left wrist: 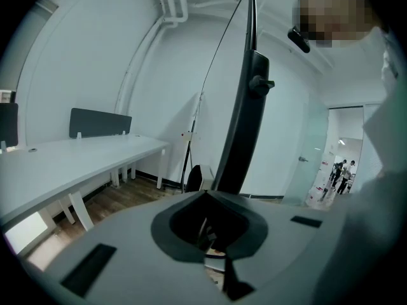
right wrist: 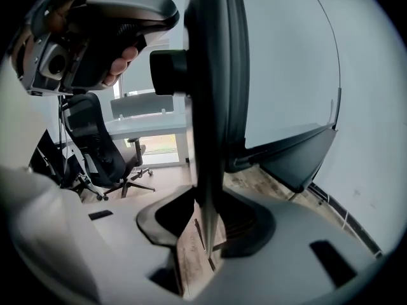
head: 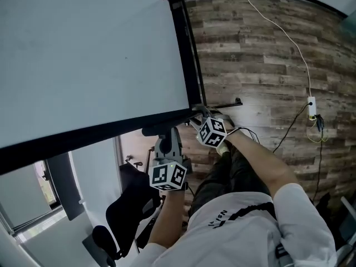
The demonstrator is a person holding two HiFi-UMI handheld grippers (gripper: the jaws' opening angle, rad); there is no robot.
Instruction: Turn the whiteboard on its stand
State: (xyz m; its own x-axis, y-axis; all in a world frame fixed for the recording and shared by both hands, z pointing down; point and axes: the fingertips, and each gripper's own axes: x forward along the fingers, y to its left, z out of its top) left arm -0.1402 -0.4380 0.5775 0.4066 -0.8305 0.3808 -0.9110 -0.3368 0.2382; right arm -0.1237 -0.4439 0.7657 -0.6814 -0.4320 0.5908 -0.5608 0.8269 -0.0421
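Note:
The big whiteboard hangs tilted in its black frame, filling the upper left of the head view. My left gripper points up at the lower frame edge beside a black knob. In the left gripper view the frame runs straight down into the jaws of the left gripper, which look shut on it. My right gripper is at the board's lower corner. There the frame edge stands between the jaws of the right gripper, with floor showing beside it.
A black office chair stands below the board on my left. The stand's black foot lies on the wooden floor. A white cable leads to a socket. A long white desk lies behind the board.

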